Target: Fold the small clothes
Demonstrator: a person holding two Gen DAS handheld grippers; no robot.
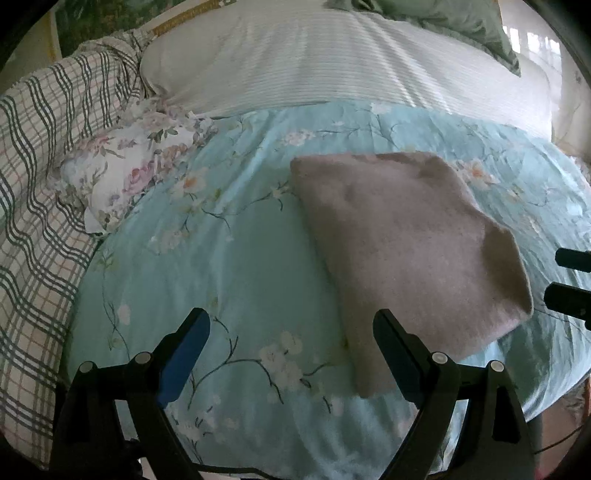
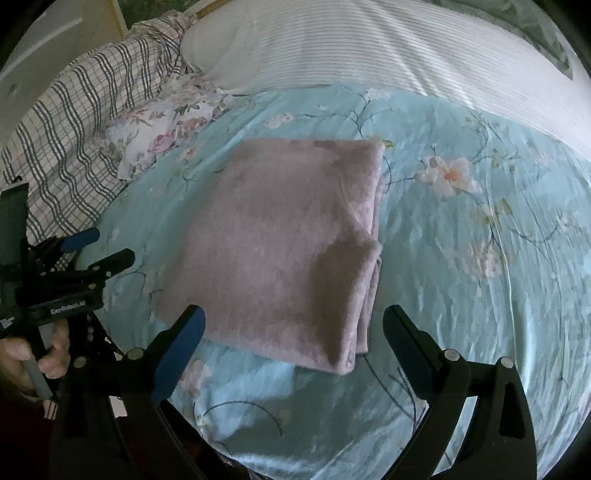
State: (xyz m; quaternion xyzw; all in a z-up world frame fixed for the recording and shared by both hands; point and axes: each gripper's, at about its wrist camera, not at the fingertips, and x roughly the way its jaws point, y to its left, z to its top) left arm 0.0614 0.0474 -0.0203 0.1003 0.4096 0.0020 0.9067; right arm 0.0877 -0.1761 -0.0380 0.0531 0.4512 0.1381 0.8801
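Observation:
A pinkish-mauve garment (image 1: 402, 247) lies folded into a flat rectangle on the light blue floral bedsheet (image 1: 229, 258). It also shows in the right wrist view (image 2: 280, 243), with stacked folded edges along its right side. My left gripper (image 1: 291, 325) is open and empty, hovering above the sheet just left of the garment's near corner. My right gripper (image 2: 293, 321) is open and empty, hovering above the garment's near edge. The left gripper also shows at the left of the right wrist view (image 2: 107, 247), held by a hand.
A white striped pillow (image 1: 325, 55) lies across the back of the bed. A checked blanket (image 1: 40, 192) is bunched along the left, with a floral cloth (image 1: 125, 173) beside it. A green pillow (image 1: 461, 22) sits at the far right back.

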